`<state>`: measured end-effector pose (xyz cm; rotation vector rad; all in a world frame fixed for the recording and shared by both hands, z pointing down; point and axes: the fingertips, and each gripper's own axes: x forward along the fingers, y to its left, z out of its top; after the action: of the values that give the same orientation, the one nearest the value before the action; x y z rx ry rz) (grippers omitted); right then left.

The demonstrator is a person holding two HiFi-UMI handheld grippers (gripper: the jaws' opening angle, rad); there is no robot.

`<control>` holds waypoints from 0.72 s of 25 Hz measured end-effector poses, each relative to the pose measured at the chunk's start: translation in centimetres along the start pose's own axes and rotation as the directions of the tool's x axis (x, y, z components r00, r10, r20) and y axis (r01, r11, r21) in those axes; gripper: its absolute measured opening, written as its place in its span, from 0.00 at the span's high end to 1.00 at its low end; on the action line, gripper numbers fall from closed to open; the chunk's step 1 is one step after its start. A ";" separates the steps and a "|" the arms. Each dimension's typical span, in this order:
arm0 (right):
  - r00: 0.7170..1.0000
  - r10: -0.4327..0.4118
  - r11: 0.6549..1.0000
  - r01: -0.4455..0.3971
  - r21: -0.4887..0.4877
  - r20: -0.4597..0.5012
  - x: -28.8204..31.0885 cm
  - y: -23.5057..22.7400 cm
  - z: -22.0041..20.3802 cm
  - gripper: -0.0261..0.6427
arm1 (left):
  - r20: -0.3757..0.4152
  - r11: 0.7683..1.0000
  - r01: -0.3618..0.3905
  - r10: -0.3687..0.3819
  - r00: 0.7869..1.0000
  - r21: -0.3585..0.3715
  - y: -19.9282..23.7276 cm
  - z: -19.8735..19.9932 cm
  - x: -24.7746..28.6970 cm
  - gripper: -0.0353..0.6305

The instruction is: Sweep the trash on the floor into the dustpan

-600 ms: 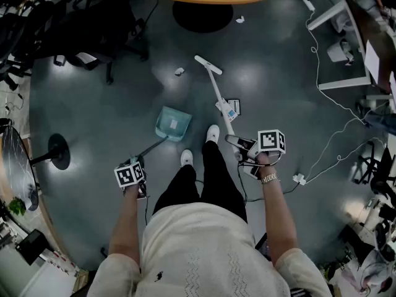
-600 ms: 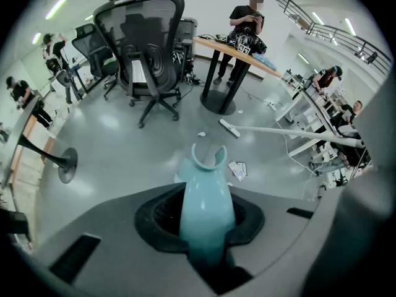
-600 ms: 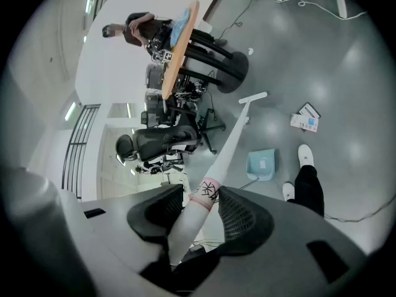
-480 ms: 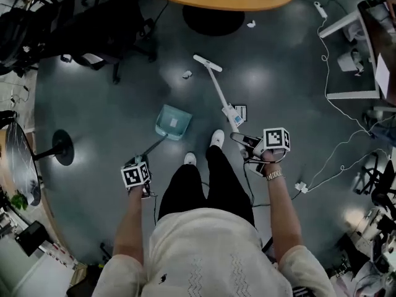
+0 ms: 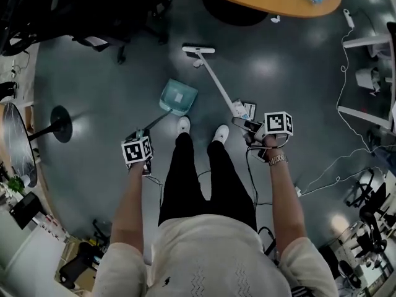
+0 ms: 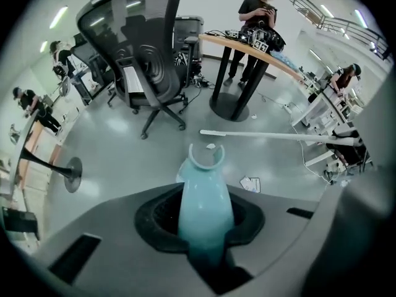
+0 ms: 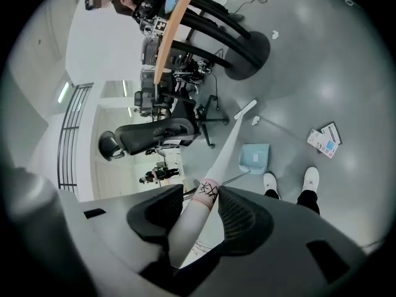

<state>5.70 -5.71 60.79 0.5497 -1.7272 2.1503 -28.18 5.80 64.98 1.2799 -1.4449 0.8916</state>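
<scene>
trash (image 5: 198, 62), a small white scrap, lies on the floor (image 5: 99, 73) just beside the broom head (image 5: 198, 49), far out beyond the fingers of the right gripper (image 7: 201, 214), which are pinched on the white broom handle (image 7: 213, 166). the fingers of the left gripper (image 6: 204, 218) are clamped on the teal dustpan handle (image 6: 204, 197), which runs forward between them. the dustpan (image 5: 179, 97) rests on the floor ahead of those fingers, short of the scrap and apart from it.
</scene>
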 end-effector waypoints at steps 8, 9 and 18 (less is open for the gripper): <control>0.998 -0.018 0.998 0.021 0.065 -0.053 5.7 0.6 -5.5 0.69 | -0.028 0.996 0.040 -0.038 0.999 0.077 1.5 4.1 2.8 0.81; 0.999 -0.005 0.996 0.009 0.084 -0.045 6.8 1.0 -6.7 0.69 | -0.031 0.994 0.044 -0.041 0.999 0.096 1.9 4.3 3.2 0.81; 0.999 0.050 0.973 -0.047 0.224 -0.007 14.6 5.8 -16.7 0.69 | -0.018 0.975 0.095 -0.093 0.996 0.200 3.1 5.9 5.6 0.81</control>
<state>-11.38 9.55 59.83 0.5545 -1.5151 2.3948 -32.25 -0.73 69.06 1.4787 -1.3014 0.9972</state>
